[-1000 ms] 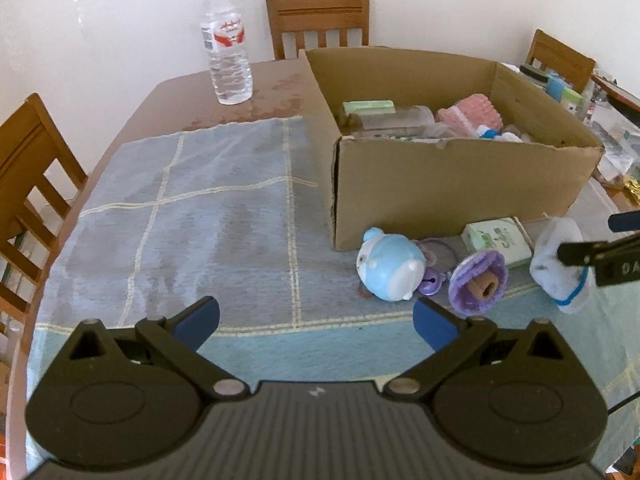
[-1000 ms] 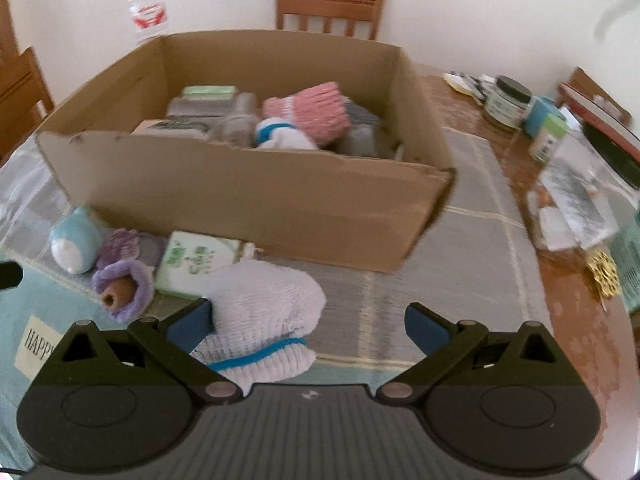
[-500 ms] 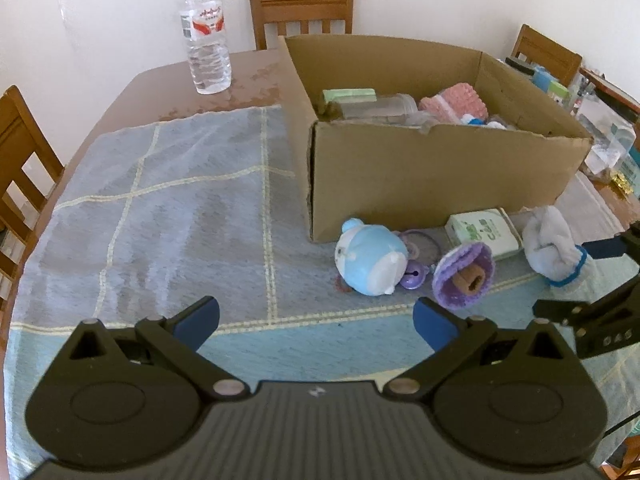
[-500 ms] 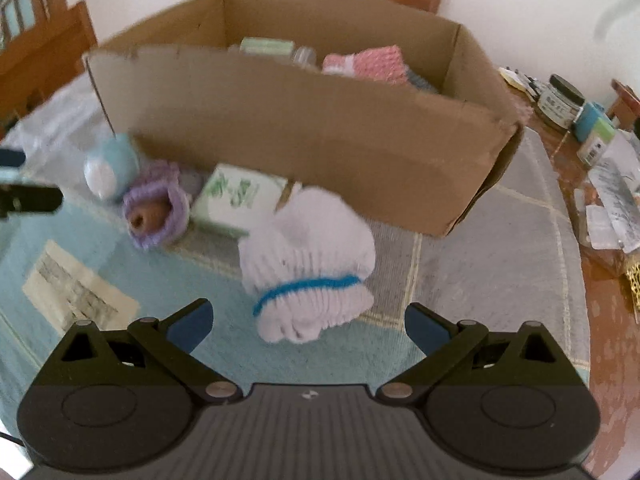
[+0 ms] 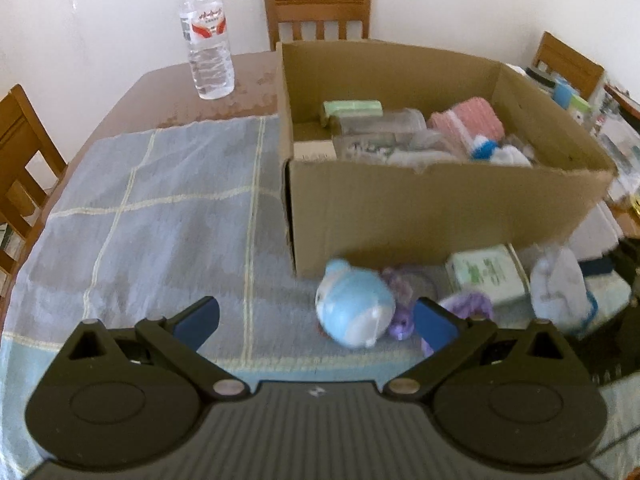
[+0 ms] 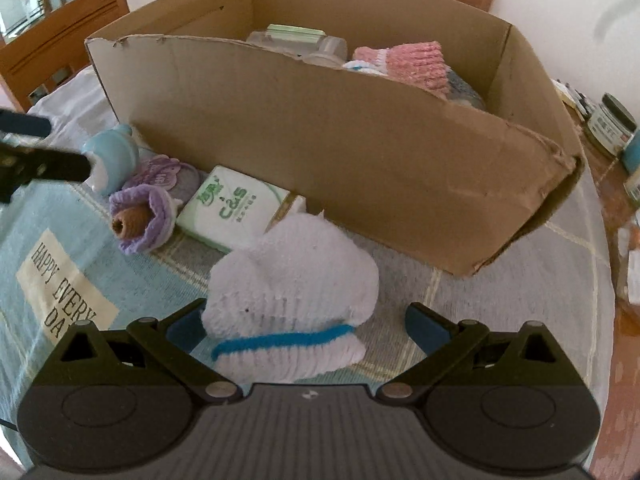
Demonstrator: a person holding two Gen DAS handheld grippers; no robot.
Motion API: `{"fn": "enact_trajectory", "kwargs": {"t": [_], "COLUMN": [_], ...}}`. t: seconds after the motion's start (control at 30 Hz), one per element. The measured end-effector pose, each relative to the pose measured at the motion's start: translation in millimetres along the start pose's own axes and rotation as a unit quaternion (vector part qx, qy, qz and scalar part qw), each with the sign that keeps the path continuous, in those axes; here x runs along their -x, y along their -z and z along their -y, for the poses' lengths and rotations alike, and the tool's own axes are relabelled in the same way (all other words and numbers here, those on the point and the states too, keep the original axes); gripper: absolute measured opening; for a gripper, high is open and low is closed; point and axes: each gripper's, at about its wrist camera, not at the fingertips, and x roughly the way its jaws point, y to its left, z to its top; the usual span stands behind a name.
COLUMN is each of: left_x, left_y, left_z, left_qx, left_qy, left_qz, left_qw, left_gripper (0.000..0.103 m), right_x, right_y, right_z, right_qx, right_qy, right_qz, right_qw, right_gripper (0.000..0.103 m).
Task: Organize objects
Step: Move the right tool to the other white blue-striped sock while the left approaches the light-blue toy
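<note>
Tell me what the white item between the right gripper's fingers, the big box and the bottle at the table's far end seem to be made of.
White sock: knitted fabric, soft and matte; ribbed cuff with a blue band shows stitches. Cardboard box: plain brown cardboard, matte, with torn, creased edges. Water bottle: clear plastic, probably, glossy and see-through with a printed label. The right gripper stands open around the sock.

One cardboard box [image 6: 320, 128], one water bottle [image 5: 207, 40], three chairs [image 5: 318, 10].

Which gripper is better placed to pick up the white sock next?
Right. The right gripper is open with the sock already between its fingers. The left gripper faces the blue toy instead.
</note>
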Motion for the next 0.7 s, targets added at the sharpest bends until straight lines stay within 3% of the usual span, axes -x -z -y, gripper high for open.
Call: {"fn": "enact_trajectory", "kwargs": {"t": [0.33, 0.7], "left_x": [-27, -9], "left_y": [-4, 14], "left_z": [9, -14], "left_qx": [0.035, 0.027], "left_qy": [-0.025, -0.067], "left_qz": [-0.022, -0.031], "left_qw": [0.9988, 0.9969], "left_gripper": [0.102, 0.102], "right_x": [0, 3], "right_y": [3, 4], "right_z": [-2, -6], "right_qx": [0.014, 0.019], "right_qy": [-0.008, -0.012], "right_qz": [0.012, 0.016], "right_qw": [1.0, 1.0], "right_gripper": [0.103, 0.103]}}
